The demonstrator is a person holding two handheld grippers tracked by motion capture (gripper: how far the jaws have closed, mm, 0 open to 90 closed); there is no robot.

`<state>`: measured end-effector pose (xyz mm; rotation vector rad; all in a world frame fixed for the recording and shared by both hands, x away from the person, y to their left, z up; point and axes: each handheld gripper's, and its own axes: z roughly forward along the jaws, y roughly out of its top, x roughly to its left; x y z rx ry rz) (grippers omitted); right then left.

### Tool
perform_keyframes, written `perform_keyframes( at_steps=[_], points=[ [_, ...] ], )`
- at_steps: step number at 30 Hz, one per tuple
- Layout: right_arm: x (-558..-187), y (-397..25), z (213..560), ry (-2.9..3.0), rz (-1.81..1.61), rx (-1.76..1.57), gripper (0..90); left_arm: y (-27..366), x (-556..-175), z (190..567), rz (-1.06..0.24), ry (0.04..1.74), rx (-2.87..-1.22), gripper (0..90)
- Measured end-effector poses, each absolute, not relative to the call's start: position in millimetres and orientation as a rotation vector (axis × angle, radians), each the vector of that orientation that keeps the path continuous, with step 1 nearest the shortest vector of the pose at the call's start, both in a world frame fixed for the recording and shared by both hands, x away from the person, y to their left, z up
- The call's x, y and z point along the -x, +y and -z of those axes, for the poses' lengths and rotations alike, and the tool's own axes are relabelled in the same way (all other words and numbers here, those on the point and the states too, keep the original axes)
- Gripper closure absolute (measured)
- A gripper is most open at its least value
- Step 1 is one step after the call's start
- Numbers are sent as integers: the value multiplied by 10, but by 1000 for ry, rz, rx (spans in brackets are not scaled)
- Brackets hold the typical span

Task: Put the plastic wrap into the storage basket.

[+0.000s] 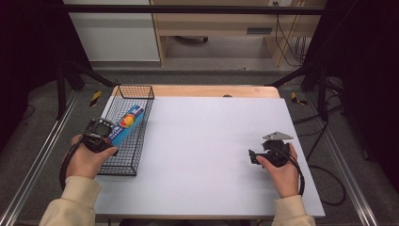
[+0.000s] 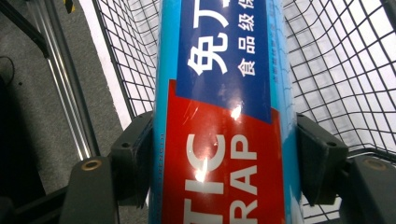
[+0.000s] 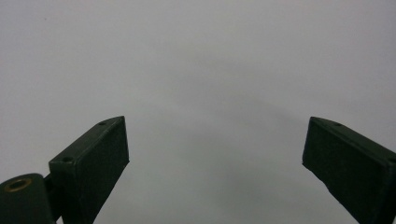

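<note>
Long blue-red plastic wrap box (image 2: 224, 121) clamped in left gripper (image 2: 224, 163) over wire basket (image 1: 141, 92); right gripper (image 3: 215, 158) wide

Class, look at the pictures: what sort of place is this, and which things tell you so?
Probably a lab or workshop test bench: a white table framed by metal rails, cables on the floor, and hand-held grippers, the left gripper clamping a plastic wrap box.

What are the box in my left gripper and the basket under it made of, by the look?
Box: likely printed cardboard with a glossy coating; light glints off the red and blue print, and its long edges run straight between the left gripper jaws. Basket: thin black wire mesh, probably coated metal; open square grid, matte, no shine. Table: smooth, matte, pale grey sheet; material unclear.
</note>
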<state>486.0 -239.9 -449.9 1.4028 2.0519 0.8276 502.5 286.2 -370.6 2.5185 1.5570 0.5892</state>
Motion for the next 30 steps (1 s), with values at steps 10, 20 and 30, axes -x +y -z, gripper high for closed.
perform_keyframes(
  at_steps=[10,20,30],
  points=[
    [-4864,-2393,4506,2060,-822,-1402,76,2798,-5106,3699,-555,1555,-2570,312],
    [-4869,-2387,4513,2065,-815,-1399,75,2759,-5130,3708,-590,1536,-2587,309],
    [-4867,-2388,4518,2078,-813,-1405,74,2670,-5093,3744,-707,1487,-2644,307]
  ],
)
